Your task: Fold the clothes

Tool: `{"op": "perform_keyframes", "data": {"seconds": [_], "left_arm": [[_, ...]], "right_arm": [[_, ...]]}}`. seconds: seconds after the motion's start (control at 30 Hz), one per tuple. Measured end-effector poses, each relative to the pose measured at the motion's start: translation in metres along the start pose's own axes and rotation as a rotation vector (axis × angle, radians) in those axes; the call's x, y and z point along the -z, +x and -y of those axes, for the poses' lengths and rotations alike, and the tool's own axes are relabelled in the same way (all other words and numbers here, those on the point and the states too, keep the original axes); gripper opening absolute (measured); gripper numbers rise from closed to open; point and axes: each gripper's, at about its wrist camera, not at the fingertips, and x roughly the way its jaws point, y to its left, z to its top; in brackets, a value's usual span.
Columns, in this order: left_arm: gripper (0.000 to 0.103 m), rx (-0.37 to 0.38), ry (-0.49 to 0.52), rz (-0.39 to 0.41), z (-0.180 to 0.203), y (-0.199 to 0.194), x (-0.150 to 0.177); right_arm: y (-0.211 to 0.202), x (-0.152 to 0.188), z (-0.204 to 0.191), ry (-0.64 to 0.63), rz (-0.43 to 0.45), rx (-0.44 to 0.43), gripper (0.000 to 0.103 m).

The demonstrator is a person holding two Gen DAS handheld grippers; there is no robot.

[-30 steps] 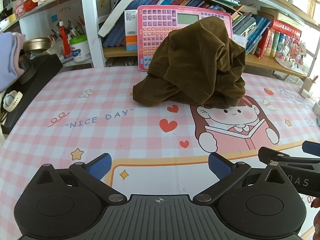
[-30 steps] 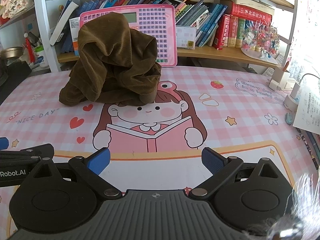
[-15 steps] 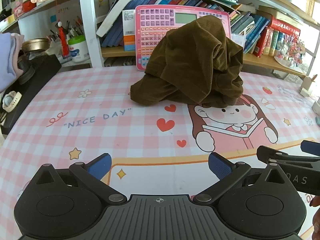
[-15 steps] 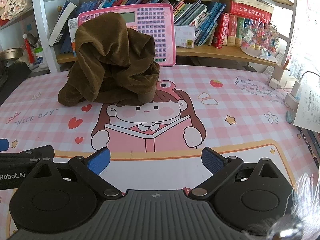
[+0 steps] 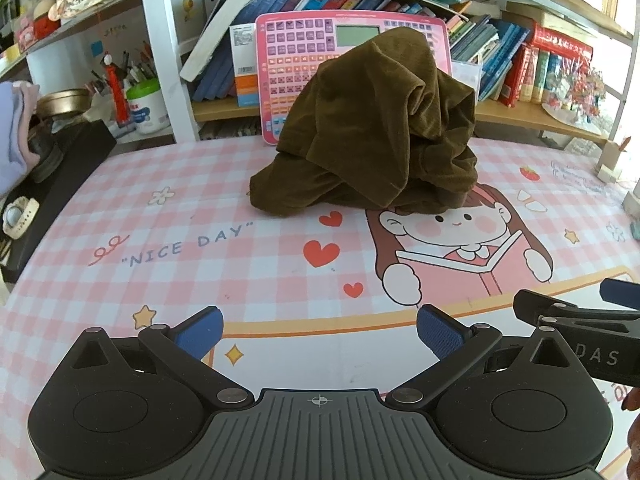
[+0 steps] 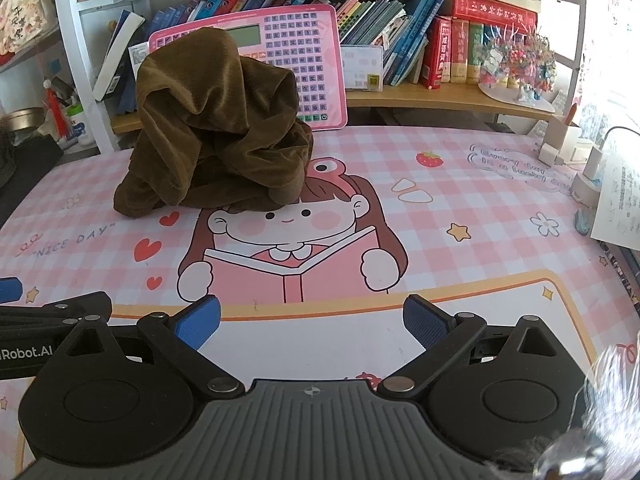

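Note:
A dark brown velvety garment (image 5: 372, 136) lies in a crumpled heap at the back of the pink checked table mat (image 5: 224, 248); it also shows in the right wrist view (image 6: 216, 132). My left gripper (image 5: 319, 332) is open and empty, low over the mat's front, well short of the heap. My right gripper (image 6: 312, 320) is open and empty, beside the left one and equally far from the garment. The right gripper's side shows at the left view's right edge (image 5: 580, 320); the left gripper's side shows at the right view's left edge (image 6: 48, 320).
A pink toy keyboard tablet (image 5: 308, 52) leans on the bookshelf (image 6: 440, 96) just behind the heap. A black box (image 5: 60, 168) sits at the table's left edge. A charger and papers (image 6: 600, 184) lie at the right edge.
Both grippers have drifted slightly, so the heap sits a little further left in both views. The garment itself has not moved and both grippers stay open.

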Motion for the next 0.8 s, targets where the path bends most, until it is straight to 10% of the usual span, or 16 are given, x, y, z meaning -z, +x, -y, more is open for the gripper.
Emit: {"op": "perform_keyframes", "data": {"seconds": [0.8], "left_arm": [[0.103,-0.079,0.15,0.124,0.053,0.049,-0.083]], "right_arm": [[0.008,-0.002,0.083,0.314,-0.034,-0.07,0.099]]}}
